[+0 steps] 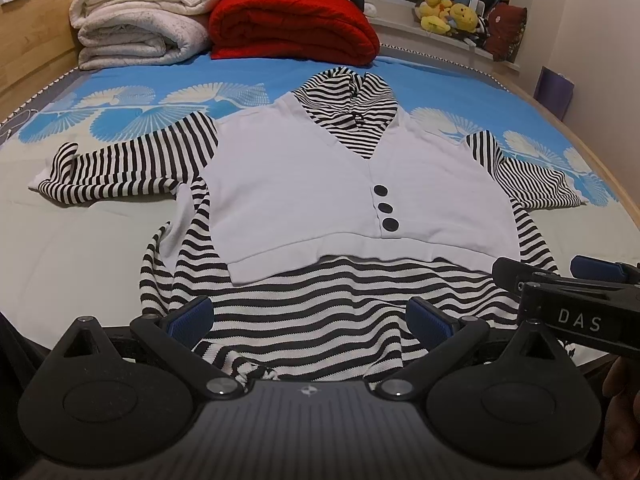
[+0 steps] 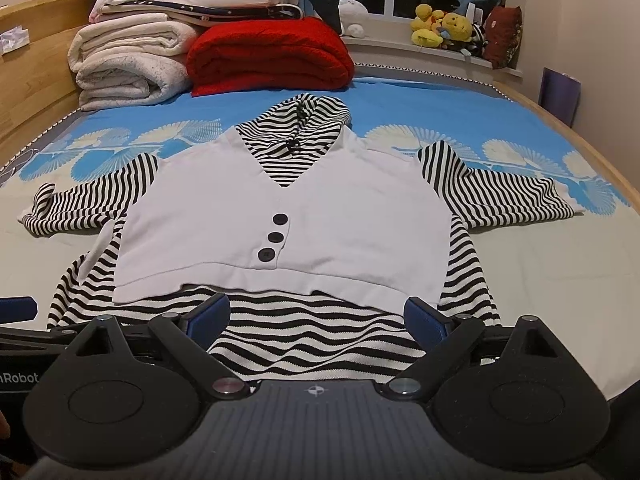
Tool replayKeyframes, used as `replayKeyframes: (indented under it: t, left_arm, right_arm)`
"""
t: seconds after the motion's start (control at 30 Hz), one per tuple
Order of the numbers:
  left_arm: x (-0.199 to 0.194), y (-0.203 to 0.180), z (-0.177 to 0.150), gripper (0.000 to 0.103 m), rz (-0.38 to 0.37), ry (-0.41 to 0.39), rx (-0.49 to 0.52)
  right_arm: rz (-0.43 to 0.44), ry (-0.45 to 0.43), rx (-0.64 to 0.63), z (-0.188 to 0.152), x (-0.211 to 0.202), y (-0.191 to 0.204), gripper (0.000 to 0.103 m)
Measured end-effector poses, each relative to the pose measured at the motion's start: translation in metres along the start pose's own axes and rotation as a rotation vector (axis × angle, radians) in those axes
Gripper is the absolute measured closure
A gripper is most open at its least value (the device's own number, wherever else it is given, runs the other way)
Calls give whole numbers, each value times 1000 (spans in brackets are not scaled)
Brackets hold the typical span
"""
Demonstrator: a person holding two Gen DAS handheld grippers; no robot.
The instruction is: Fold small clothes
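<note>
A small hooded top lies face up on the bed, sleeves spread out to both sides. It has a white vest front with three black buttons over a black-and-white striped body, hood and sleeves. My left gripper is open just above the striped bottom hem. My right gripper is open too, over the same hem further right; it shows at the right edge of the left wrist view. Nothing sits between either pair of fingers.
The bed sheet is cream near me and blue with fan patterns further back. Folded white blankets and a red blanket are stacked at the headboard end. Plush toys sit on the windowsill.
</note>
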State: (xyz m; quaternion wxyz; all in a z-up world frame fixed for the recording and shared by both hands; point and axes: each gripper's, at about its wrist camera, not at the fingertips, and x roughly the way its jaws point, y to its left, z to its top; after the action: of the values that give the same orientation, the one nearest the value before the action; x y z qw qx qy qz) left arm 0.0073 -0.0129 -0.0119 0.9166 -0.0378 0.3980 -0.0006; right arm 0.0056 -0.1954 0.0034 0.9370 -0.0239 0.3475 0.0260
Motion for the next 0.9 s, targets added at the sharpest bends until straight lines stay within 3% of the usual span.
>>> replayKeyframes:
  t: [0.47, 0.57, 0.9]
  left_arm:
    - [2, -5, -1, 1, 14, -14, 23]
    - [-1, -6, 1, 5, 16, -36, 28]
    - [-16, 0, 8, 9, 36, -129, 53]
  right_arm:
    - [-1, -6, 10, 1, -1, -2, 10]
    - [0, -14, 13, 1, -3, -3, 11]
    - [7, -116, 21, 3, -10, 5, 19]
